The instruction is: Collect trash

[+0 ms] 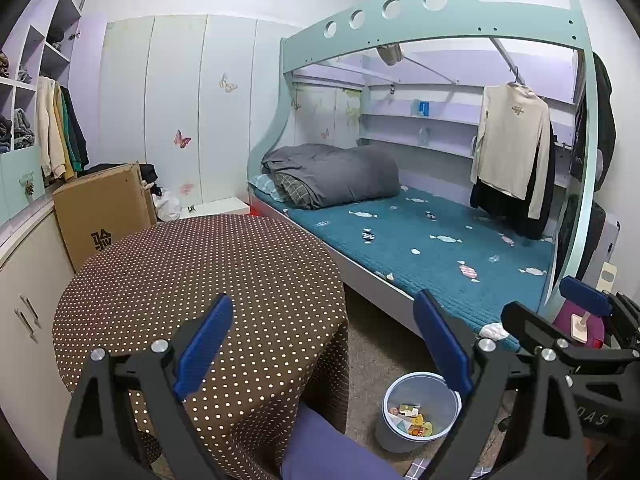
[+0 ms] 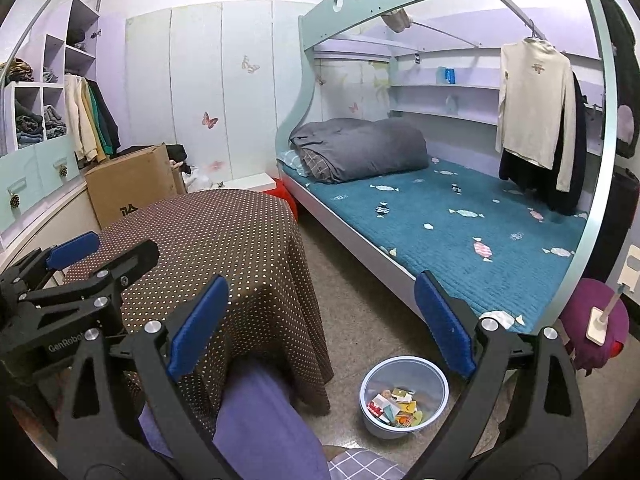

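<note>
The round grey-blue plastic bin of paper scraps stands on the floor, below and just right of centre; the right gripper is nearer; the left gripper likewise hangs spread wide, empty

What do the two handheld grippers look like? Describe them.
Both match: the left gripper and right gripper have black angular frames with triangular cut-outs, silver round bolts and blue padded fingers. The left's body carries white "GenRobot" lettering. No cables or sleeves show.
</note>
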The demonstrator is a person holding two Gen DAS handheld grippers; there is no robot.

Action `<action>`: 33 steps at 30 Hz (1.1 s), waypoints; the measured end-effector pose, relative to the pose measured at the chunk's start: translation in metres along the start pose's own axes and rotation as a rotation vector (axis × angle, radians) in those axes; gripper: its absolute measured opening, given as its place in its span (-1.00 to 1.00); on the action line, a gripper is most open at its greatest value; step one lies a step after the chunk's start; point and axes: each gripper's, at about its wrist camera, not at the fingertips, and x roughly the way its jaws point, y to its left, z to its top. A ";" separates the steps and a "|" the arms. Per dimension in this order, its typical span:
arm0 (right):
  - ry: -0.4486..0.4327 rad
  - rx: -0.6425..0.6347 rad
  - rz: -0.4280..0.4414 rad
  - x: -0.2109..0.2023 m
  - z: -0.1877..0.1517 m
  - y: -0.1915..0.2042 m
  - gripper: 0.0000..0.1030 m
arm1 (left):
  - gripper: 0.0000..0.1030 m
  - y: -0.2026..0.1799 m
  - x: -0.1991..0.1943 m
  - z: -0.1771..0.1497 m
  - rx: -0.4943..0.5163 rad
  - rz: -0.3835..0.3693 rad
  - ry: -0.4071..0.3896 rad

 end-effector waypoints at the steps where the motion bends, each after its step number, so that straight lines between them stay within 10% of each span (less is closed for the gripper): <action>1: -0.001 -0.001 -0.001 0.000 0.000 0.000 0.79 | 0.74 0.000 0.000 0.000 0.000 -0.001 0.000; 33: -0.006 -0.018 0.001 -0.007 -0.001 0.001 0.80 | 0.75 0.005 -0.004 -0.004 -0.013 0.000 0.003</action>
